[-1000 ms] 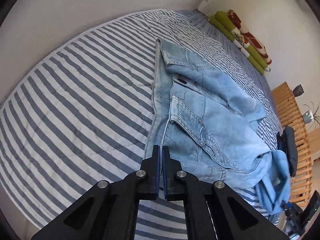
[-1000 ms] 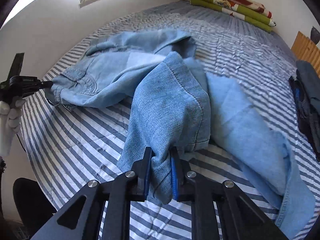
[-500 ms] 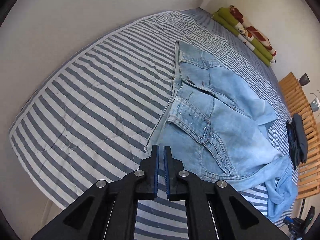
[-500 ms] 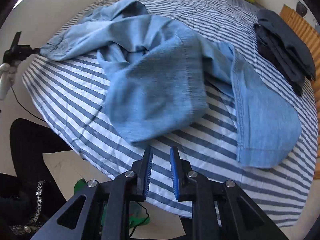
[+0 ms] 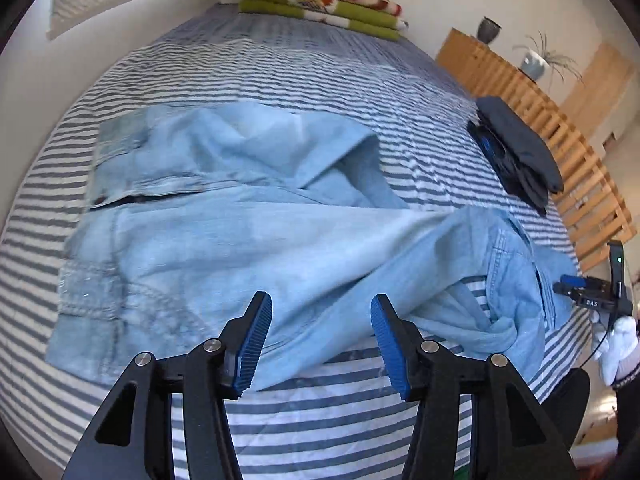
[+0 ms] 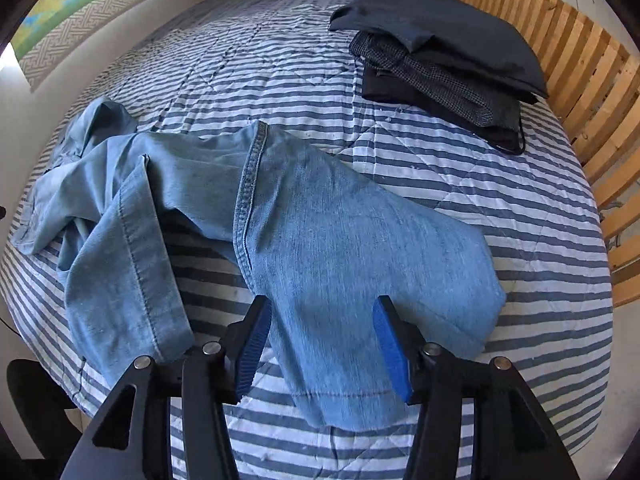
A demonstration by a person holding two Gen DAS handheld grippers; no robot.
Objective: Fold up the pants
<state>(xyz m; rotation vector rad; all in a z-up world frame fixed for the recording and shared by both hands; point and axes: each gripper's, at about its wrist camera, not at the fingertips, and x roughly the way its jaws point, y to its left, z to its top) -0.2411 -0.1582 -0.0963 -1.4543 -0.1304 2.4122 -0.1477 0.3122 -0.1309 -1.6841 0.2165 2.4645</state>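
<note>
The jeans [image 5: 248,240] lay crumpled on the bed [image 5: 320,64], and both the left gripper [image 5: 321,338] and right gripper [image 6: 322,340] had just opened empty fingers, probably needing next to grab and straighten the legs.

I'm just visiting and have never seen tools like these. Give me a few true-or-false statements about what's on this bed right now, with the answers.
1. The jeans lie spread out, not yet folded small. True.
2. The right gripper is clamped on a trouser leg. False: its fingers stand apart over the leg, pressing nothing.
3. A pile of dark clothes sits on the striped bedspread near the wooden slats. True.
4. The left gripper is shut. False: it is open above the denim.
5. The folded green blanket covers the jeans. False: it lies apart at the bed's far end.
</note>
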